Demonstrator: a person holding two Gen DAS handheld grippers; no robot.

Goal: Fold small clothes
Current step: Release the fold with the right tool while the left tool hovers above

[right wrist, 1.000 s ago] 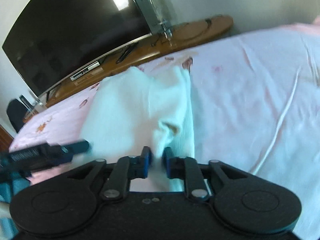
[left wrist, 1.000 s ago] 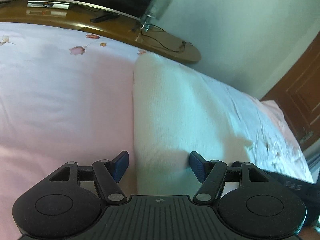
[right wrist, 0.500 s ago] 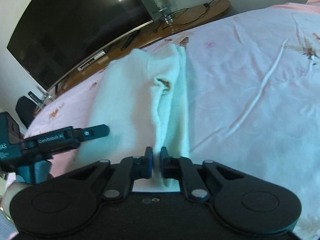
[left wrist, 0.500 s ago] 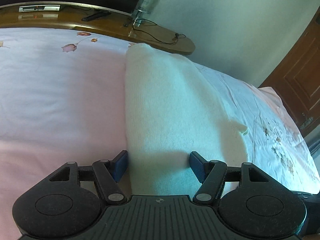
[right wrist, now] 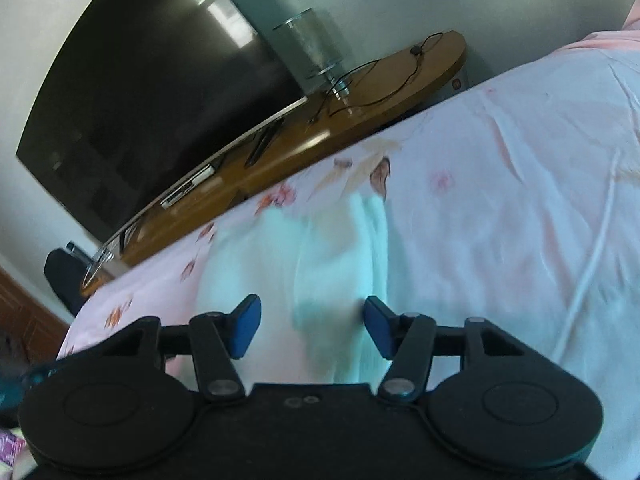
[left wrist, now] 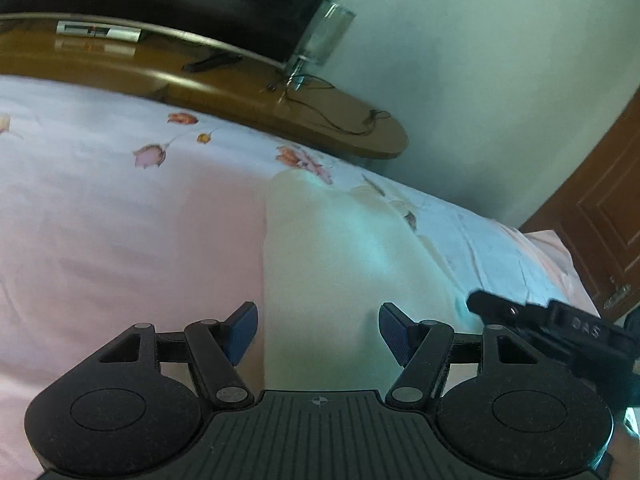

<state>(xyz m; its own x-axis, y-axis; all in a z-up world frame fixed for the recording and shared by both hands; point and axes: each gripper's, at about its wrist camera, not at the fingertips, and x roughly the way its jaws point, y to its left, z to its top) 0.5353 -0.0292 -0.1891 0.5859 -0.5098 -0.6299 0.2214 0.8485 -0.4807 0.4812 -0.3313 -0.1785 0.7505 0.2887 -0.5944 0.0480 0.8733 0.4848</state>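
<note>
Right wrist view: the right gripper [right wrist: 312, 328] is opening above the white cloth [right wrist: 304, 256], lying ahead on the bed [right wrist: 500, 220]. The left gripper [left wrist: 318, 332] is hovering spread apart, clamping nothing.

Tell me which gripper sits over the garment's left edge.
The left gripper: its left pad hangs over the pink sheet, past the white garment. The right gripper, jaws opening, has both pads over cloth.

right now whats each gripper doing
left gripper: open, holding nothing, white garment lies between its jaws.
right gripper: jaws opening, garment loose between them.
</note>
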